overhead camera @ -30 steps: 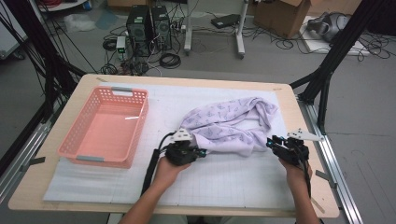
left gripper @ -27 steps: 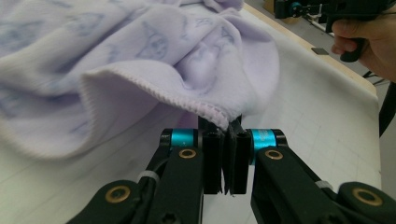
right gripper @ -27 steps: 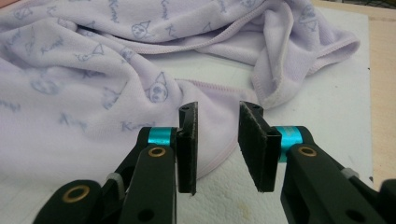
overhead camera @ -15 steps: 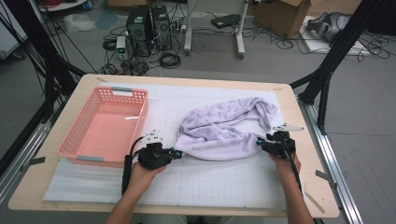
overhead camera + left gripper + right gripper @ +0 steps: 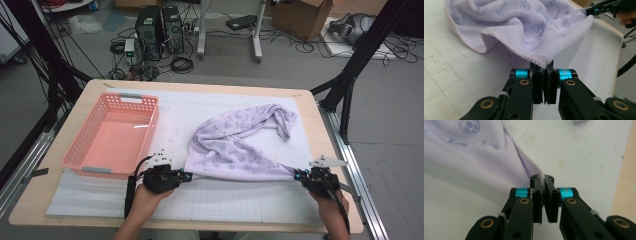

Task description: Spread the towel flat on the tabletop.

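The left tool (image 5: pixel 186 176) was pinching the soft, floppy towel (image 5: pixel 235 145) by its 7 o'clock corner. The towel lay on the worktop (image 5: pixel 240 200). The right tool (image 5: pixel 298 174) had just closed on the 5 o'clock corner. Corners looked best to hold.

My left gripper (image 5: pixel 545 68) pinches hemmed corner of lilac towel (image 5: pixel 529 25); cloth spreads ahead; right gripper (image 5: pixel 596 10) grips far corner.

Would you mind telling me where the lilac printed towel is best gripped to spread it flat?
By its two near corners, each approached from the person's side. The lilac printed towel has its stitched near hem stretched straight, so the corners stick out. The left gripper is pinching one corner and the right gripper the other; the far end lies twisted.
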{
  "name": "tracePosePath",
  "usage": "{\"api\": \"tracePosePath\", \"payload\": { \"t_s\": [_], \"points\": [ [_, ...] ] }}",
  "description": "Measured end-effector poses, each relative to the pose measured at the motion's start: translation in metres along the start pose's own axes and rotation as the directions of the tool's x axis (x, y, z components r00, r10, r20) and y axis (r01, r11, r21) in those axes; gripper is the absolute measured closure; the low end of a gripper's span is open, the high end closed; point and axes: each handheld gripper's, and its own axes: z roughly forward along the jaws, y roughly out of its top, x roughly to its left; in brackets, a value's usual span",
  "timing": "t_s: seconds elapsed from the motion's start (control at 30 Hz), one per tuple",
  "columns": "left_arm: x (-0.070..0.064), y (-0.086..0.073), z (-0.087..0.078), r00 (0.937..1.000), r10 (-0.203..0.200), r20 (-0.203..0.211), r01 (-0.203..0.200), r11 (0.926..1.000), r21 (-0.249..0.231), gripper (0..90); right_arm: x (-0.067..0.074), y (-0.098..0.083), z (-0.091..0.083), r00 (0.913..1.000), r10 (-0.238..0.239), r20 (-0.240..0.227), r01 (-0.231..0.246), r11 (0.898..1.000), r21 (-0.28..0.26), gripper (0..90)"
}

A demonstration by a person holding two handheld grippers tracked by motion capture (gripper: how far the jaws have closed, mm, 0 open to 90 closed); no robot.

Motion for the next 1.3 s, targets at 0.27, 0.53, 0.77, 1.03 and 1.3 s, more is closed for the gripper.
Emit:
{"api": "tracePosePath", "payload": {
  "t_s": [0.27,0.53,0.77,1.03,1.3],
  "points": [
    [-0.011,-0.003,-0.006,0.9998,-0.014,0.011,0.015,0.9996,-0.023,66.6,0.018,-0.028,-0.046,0.9968,-0.057,-0.056,0.056,0.998,-0.012,75.8],
    [-0.003,0.020,-0.005,0.9962,-0.032,-0.081,0.023,0.9941,-0.106,44.6,0.008,0.003,-0.038,0.9979,-0.026,-0.059,0.016,0.984,-0.175,64.5],
    [0.020,0.023,0.024,0.9749,-0.016,-0.222,0.006,0.9989,-0.047,40.9,0.009,0.037,-0.005,0.9939,-0.067,-0.087,0.048,0.976,-0.210,58.8],
    [0.040,0.019,0.047,0.9480,0.010,-0.318,-0.005,0.9998,0.017,35.4,0.016,0.057,0.050,0.9767,-0.073,-0.202,0.038,0.984,-0.172,48.6],
    [0.034,0.024,0.062,0.9202,0.122,-0.372,-0.082,0.9894,0.120,42.2,0.025,0.070,0.087,0.9791,-0.085,-0.185,0.074,0.995,-0.064,45.3]
  ]
}}
